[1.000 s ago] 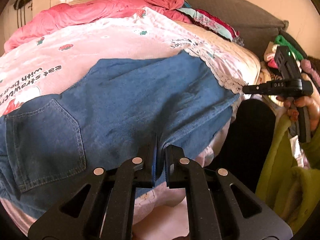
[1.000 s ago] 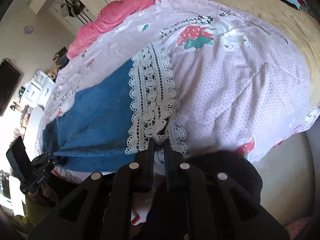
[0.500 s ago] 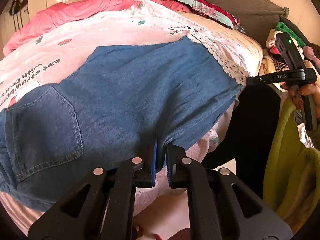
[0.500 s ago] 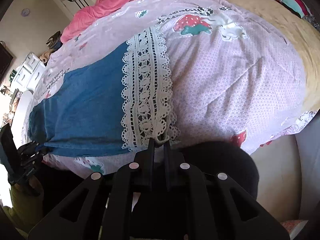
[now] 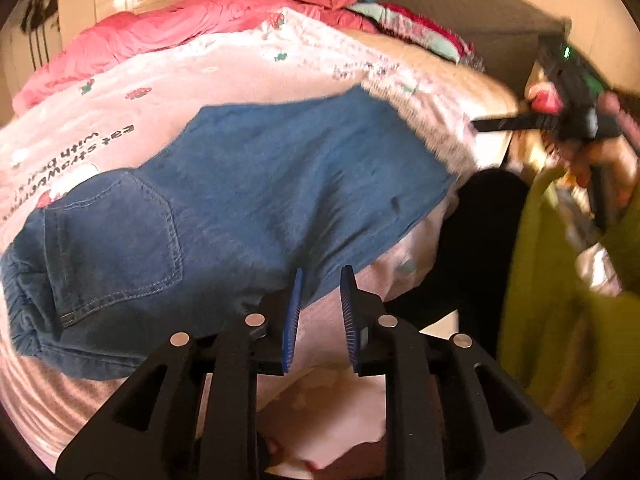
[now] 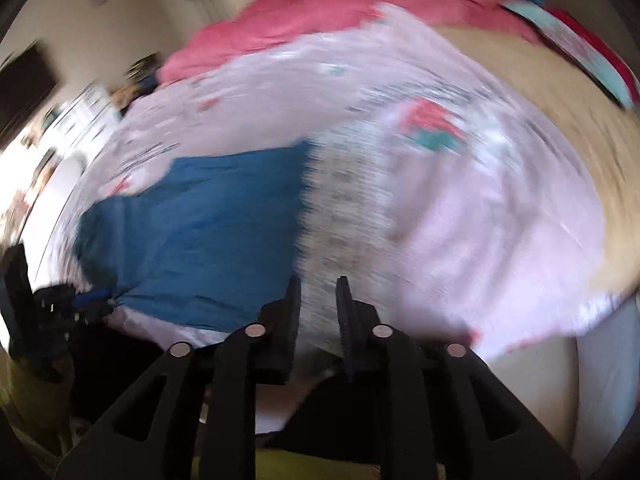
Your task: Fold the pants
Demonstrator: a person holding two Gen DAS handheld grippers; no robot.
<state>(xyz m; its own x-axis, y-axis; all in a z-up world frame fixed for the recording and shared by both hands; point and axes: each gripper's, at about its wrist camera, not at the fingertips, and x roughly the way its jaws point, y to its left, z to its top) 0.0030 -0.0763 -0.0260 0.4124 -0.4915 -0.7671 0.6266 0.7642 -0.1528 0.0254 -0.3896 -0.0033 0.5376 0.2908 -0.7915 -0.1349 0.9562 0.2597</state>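
Blue denim pants (image 5: pixel 248 200) lie flat across the pink strawberry-print bedspread (image 5: pixel 200 76), back pocket at the left and white lace hem (image 6: pixel 344 208) at the right. My left gripper (image 5: pixel 320 280) hovers just off the pants' near edge. Its jaws are opening, and nothing is pinched between the blue pads (image 5: pixel 294 312). My right gripper (image 6: pixel 318 286) hangs before the lace hem. Its jaws are also opening, with no cloth between them. It shows blurred at the right in the left wrist view (image 5: pixel 480 124), held by a hand. The left gripper (image 6: pixel 92 300) appears at the denim's left corner.
A pink-red duvet (image 5: pixel 180 28) is bunched along the far side of the bed. Folded clothes (image 5: pixel 420 28) are piled by the grey headboard. A yellow-green garment (image 5: pixel 560 280) on the person fills the right side. A dark shape (image 5: pixel 480 232) sits below the bed's near edge.
Both grippers were shut on the pants' near edge, left on denim, right on lace. Both have let go and pulled back a little. The right view has rolled and blurred.
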